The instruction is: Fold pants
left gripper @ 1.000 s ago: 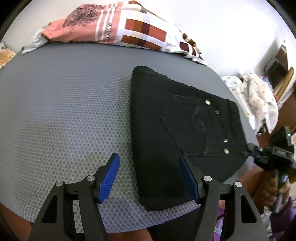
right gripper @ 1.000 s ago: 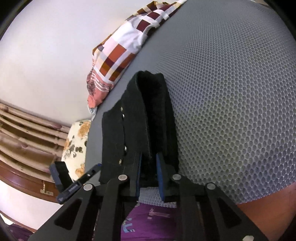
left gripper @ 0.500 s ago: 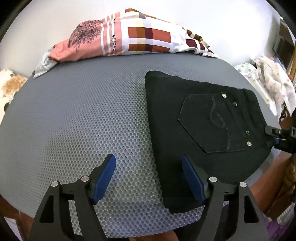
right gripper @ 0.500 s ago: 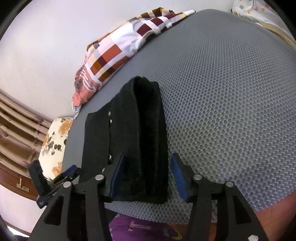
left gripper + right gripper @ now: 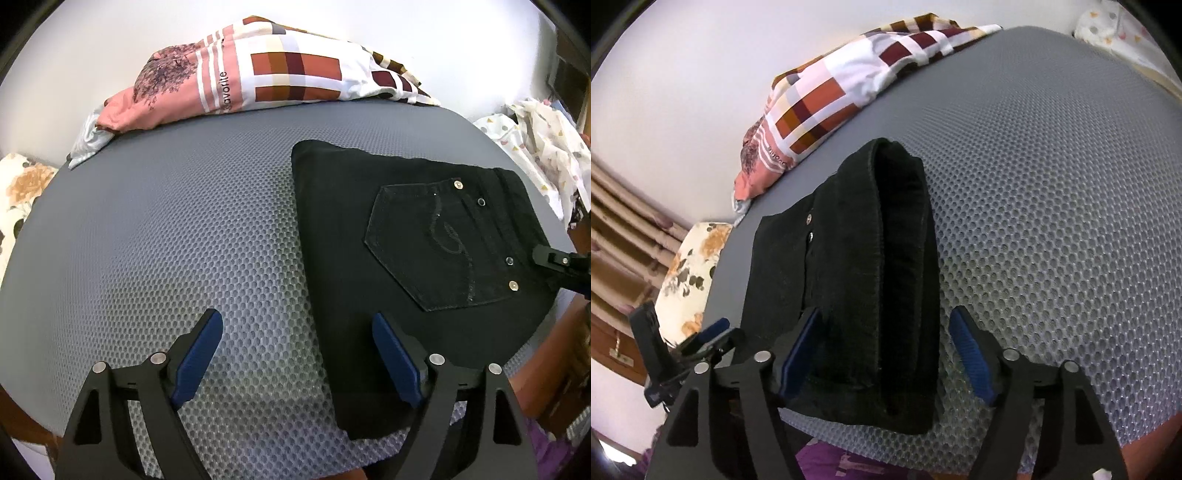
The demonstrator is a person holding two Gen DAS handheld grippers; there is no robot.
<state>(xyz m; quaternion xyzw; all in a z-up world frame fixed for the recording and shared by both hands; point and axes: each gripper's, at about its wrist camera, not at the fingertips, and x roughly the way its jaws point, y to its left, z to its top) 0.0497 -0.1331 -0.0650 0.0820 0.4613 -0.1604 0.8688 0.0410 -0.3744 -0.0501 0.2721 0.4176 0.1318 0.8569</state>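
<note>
Nearest, the left gripper [image 5: 297, 354] gapes wide over the pants' near left edge; the right gripper [image 5: 884, 350] hangs spread at their near right end, gripping nothing. The folded black pants [image 5: 399, 258] lie toward the grey mat's [image 5: 166, 229] right edge, bare mat stretching leftward. Beyond, a checked cloth [image 5: 266, 81] lines the far edge.

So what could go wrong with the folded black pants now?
The black pants lie folded near the front edge of the grey mat, and one corner looks to reach it, so a nudge might slide them off. The right gripper is open astride the folded end; pulling away carelessly could snag a layer and undo the fold. The left gripper, also open, has one finger over the fabric and could drag it.
</note>
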